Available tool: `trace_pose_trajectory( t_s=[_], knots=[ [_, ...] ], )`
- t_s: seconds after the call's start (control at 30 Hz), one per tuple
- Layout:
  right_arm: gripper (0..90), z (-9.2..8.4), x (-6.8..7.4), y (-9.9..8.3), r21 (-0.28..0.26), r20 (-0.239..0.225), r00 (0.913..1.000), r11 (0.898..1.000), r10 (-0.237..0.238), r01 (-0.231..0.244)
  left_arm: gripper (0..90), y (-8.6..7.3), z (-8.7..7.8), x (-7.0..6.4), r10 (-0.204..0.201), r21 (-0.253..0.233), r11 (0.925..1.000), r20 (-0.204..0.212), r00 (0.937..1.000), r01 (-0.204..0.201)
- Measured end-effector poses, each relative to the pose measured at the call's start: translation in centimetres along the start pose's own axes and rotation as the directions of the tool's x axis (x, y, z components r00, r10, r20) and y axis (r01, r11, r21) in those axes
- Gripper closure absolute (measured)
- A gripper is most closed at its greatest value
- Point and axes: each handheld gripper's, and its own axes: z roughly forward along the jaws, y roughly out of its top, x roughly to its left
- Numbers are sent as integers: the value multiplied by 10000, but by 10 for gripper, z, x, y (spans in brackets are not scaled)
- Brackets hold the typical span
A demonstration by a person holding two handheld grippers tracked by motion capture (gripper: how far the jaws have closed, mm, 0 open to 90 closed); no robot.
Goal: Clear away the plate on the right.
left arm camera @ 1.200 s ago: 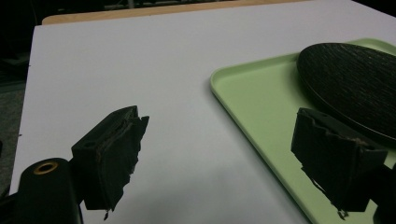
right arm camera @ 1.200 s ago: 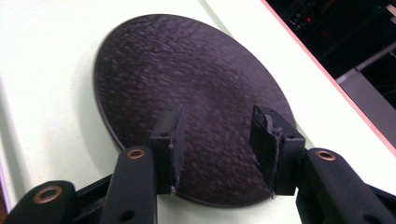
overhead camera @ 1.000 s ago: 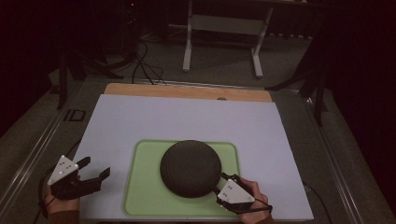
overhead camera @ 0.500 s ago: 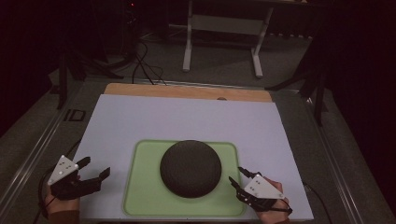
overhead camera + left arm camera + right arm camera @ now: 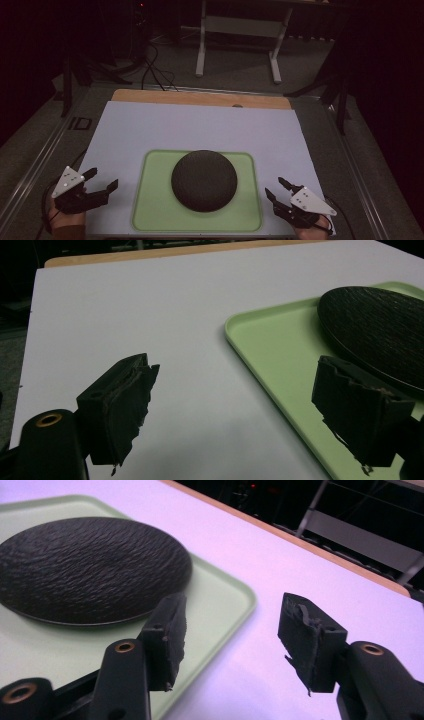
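Note:
A dark, rough-textured round plate [image 5: 204, 179] lies face down on a pale green tray [image 5: 150, 210] near the table's front edge. My left gripper [image 5: 103, 180] hovers open to the left of the tray, over the white table surface. To the right of the tray my right gripper [image 5: 278, 188] is open with nothing between its jaws. In the left gripper view the plate [image 5: 375, 327] and tray [image 5: 270, 350] lie ahead to the right, past my left gripper [image 5: 255, 410]. In the right gripper view the plate [image 5: 90, 567] on the tray [image 5: 220, 600] lies to the left of my right gripper [image 5: 230, 640].
The white sheet [image 5: 200, 130] covers the table, and a wooden strip [image 5: 200, 98] runs along its far edge. Beyond the table stand a metal frame [image 5: 240, 30] and cables [image 5: 150, 65] on the dark floor.
My right gripper has drawn back from the plate's right edge to the right, off the tray, and now stands open beside it. The left gripper has stayed put.

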Motion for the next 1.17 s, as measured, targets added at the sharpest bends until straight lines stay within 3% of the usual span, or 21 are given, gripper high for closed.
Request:
trace_pose_trajectory(
  t_s=[0.37,0.6,0.9,1.17],
  knots=[
    [290,-19,-17,-10,-64,508,9972,9985,547,-544,162,0,0,0,16,-12,10000,18,10000,-16],
    [141,-28,-26,-17,-28,612,9920,9938,1108,-1108,162,1,0,0,61,-24,10000,45,10000,-61],
    [123,-29,-35,-29,270,737,9878,9898,1375,-1398,162,1,-1,0,51,-77,10000,28,10000,-51],
    [137,-30,-45,-36,135,813,9811,9841,1757,-1773,162,1,0,0,87,-43,10000,9,10000,-87]
  ],
)
